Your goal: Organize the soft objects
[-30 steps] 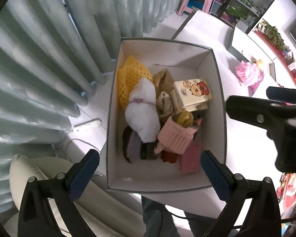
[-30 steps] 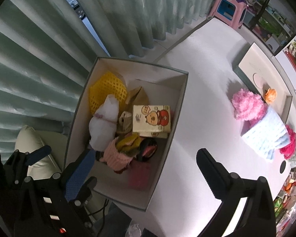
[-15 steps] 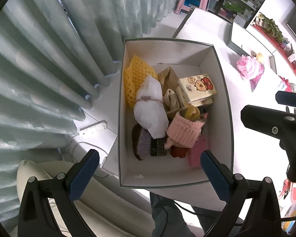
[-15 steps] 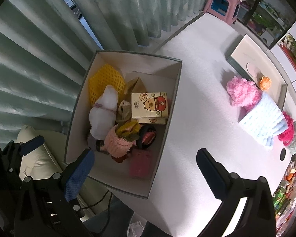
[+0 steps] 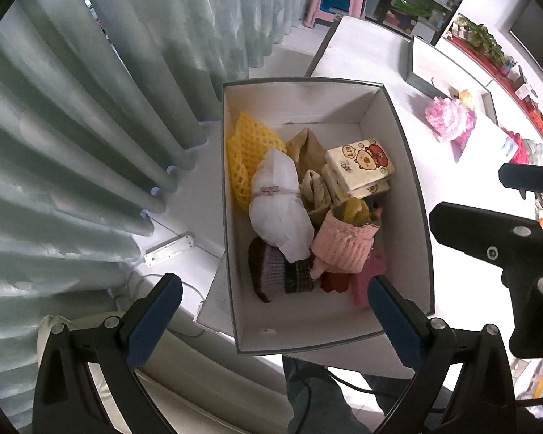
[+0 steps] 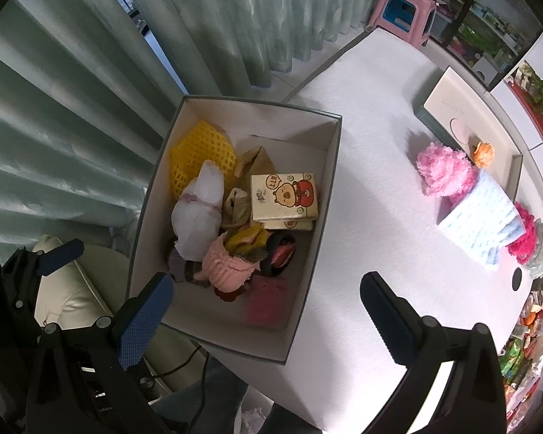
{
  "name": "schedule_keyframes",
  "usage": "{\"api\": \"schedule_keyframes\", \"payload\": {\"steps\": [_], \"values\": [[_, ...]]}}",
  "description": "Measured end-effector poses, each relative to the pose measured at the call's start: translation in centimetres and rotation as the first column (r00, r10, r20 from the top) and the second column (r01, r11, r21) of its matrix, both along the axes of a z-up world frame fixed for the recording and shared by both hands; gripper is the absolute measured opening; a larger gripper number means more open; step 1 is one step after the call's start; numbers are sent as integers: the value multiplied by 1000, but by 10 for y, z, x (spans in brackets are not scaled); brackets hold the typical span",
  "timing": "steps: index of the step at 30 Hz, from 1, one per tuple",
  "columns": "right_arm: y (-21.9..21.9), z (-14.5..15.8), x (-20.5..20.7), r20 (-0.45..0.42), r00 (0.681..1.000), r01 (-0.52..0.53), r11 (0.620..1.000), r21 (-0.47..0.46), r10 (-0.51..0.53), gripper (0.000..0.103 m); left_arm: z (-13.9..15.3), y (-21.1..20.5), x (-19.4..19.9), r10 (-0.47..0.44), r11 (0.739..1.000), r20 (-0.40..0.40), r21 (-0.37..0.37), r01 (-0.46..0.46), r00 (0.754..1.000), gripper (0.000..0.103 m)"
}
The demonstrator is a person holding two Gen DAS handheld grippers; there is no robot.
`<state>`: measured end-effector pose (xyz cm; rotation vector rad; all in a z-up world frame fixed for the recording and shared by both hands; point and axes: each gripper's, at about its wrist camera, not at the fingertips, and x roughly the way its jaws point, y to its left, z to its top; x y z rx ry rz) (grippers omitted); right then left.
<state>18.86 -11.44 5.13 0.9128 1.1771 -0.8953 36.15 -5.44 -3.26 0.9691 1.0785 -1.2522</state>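
Note:
An open grey box (image 5: 416, 195) (image 6: 318, 224) stands at the table's near corner. It holds a yellow foam net (image 5: 246, 144), a white bundle (image 5: 278, 199), tissue packs with a bear print (image 5: 362, 164) (image 6: 284, 197), a pink knit piece (image 5: 344, 244) (image 6: 228, 267) and other soft items. On the table to the right lie a pink pompom (image 6: 441, 170) (image 5: 450, 117), a pale blue knit cloth (image 6: 481, 217) and a magenta pompom (image 6: 525, 235). My left gripper (image 5: 273, 320) hovers open above the box's near end. My right gripper (image 6: 268, 313) hovers open over the box's near right corner.
A flat white box lid (image 6: 467, 119) with a small orange item (image 6: 483, 152) lies at the table's far right. Grey curtains (image 5: 90, 108) hang on the left, a pink stool (image 6: 405, 11) stands beyond the table, and a cream chair (image 6: 72, 289) sits below the box. A person's leg (image 5: 315, 398) shows under the grippers.
Both grippers have risen and pulled back, so the box looks smaller and more of the table shows. Both stay open and nothing in the box has moved.

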Motion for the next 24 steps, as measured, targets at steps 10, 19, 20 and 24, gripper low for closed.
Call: {"api": "schedule_keyframes", "payload": {"steps": [10,19,20,24], "values": [[1,-5,6,-10,1000,12,1000,11,-12,103,-6,2,6,-12,1000,-3,7,12,1000,103],[3,-8,9,-11,1000,13,1000,22,-13,103,-14,0,10,-12,999,-14,33,13,1000,103],[3,-8,10,-11,1000,15,1000,23,-15,103,-15,0,11,-9,999,-16,31,9,1000,103],[4,-9,11,-12,1000,20,1000,23,-19,103,-11,2,17,9,1000,-37,3,-9,999,103]]}}
